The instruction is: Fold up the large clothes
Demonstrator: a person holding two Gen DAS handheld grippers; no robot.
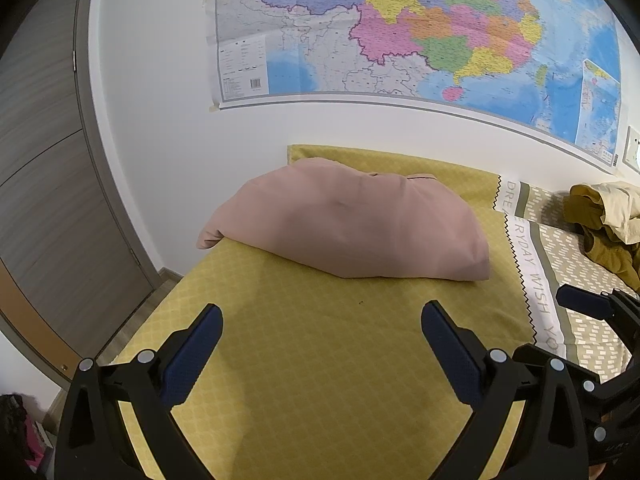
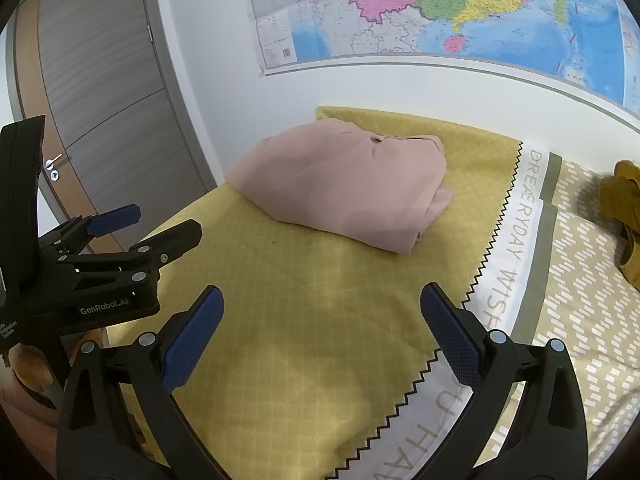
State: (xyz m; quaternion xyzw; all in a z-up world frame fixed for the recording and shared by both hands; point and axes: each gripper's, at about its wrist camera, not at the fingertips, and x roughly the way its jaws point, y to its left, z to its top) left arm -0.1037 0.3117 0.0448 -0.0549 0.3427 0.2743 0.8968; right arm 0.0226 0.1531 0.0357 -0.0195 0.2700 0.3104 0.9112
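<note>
A pink garment lies folded into a compact bundle on the yellow bed cover, near the wall. My left gripper hovers open over the cover, short of the bundle, with nothing between its blue pads. My right gripper is also open and empty, a little back from the bundle. From the right wrist view, the left gripper shows at the left edge, jaws apart. The left wrist view catches the right gripper's fingertip at the far right.
A crumpled mustard and cream garment lies on the patterned bedding at the right. A white lettered band runs across the bed. A large map hangs on the wall; a grey door stands at the left.
</note>
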